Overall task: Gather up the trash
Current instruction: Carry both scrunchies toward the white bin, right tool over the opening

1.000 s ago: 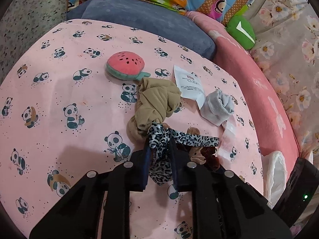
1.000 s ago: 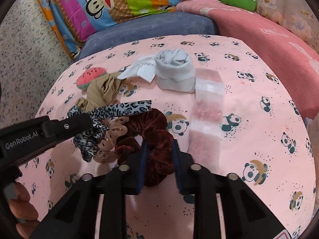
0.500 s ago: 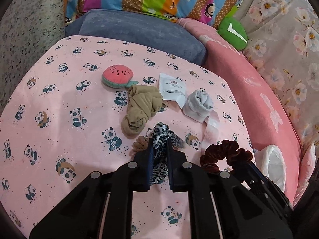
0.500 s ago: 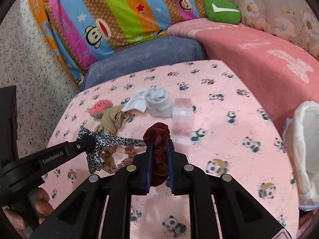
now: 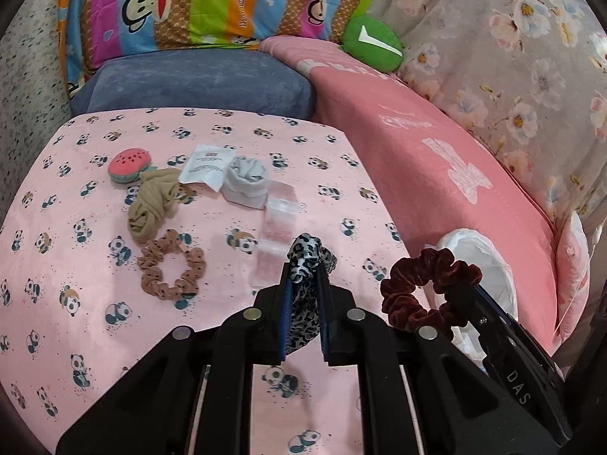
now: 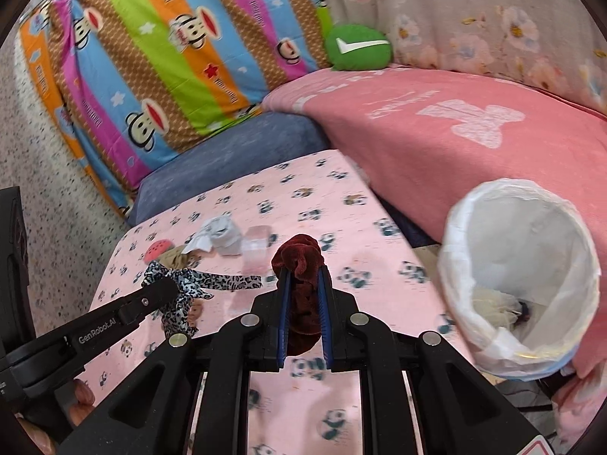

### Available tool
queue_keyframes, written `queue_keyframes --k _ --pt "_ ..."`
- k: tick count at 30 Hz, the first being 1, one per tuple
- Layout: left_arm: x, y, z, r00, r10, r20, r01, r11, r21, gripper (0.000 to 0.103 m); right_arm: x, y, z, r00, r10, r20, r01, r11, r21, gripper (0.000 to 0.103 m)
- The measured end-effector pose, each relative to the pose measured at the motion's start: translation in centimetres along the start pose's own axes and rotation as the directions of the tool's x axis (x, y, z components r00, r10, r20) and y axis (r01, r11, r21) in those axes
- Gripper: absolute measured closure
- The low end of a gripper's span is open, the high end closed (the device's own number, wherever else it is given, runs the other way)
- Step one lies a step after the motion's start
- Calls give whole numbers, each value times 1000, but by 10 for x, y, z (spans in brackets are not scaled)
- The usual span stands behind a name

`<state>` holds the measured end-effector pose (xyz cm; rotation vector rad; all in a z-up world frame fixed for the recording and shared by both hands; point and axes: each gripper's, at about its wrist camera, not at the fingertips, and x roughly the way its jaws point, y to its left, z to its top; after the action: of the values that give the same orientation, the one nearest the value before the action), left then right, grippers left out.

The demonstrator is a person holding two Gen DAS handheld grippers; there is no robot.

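Observation:
My left gripper point(image 5: 303, 278) is shut on a leopard-print scrunchie point(image 5: 308, 261) and holds it above the pink panda sheet point(image 5: 76, 265); the scrunchie also shows in the right wrist view point(image 6: 189, 284). My right gripper point(image 6: 303, 278) is shut on a dark red velvet scrunchie point(image 6: 299, 261), also seen in the left wrist view point(image 5: 425, 288), held up left of the white-lined trash bin point(image 6: 523, 280). A brown dotted scrunchie point(image 5: 170, 269), a white paper packet point(image 5: 206, 165) and a clear plastic wrapper point(image 5: 277, 223) lie on the sheet.
On the sheet also lie a watermelon plush point(image 5: 127, 167), a tan bundle of cloth point(image 5: 151, 204) and a rolled grey sock point(image 5: 246, 182). A blue cushion point(image 5: 197, 83), a striped monkey pillow point(image 5: 212, 0) and a pink blanket point(image 5: 436, 174) border the sheet.
Both grippers have lifted their scrunchies off the sheet and swung right toward the bin. The brown dotted scrunchie is left lying alone on the sheet.

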<state>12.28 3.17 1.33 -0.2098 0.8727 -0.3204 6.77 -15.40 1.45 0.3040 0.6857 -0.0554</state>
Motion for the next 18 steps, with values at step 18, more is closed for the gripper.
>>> queue_keyframes --k 18 --pt "23 -131 -30 994 -78 -70 91 973 210 92 -53 -129 -1 989 -128 67 114 977 182 90"
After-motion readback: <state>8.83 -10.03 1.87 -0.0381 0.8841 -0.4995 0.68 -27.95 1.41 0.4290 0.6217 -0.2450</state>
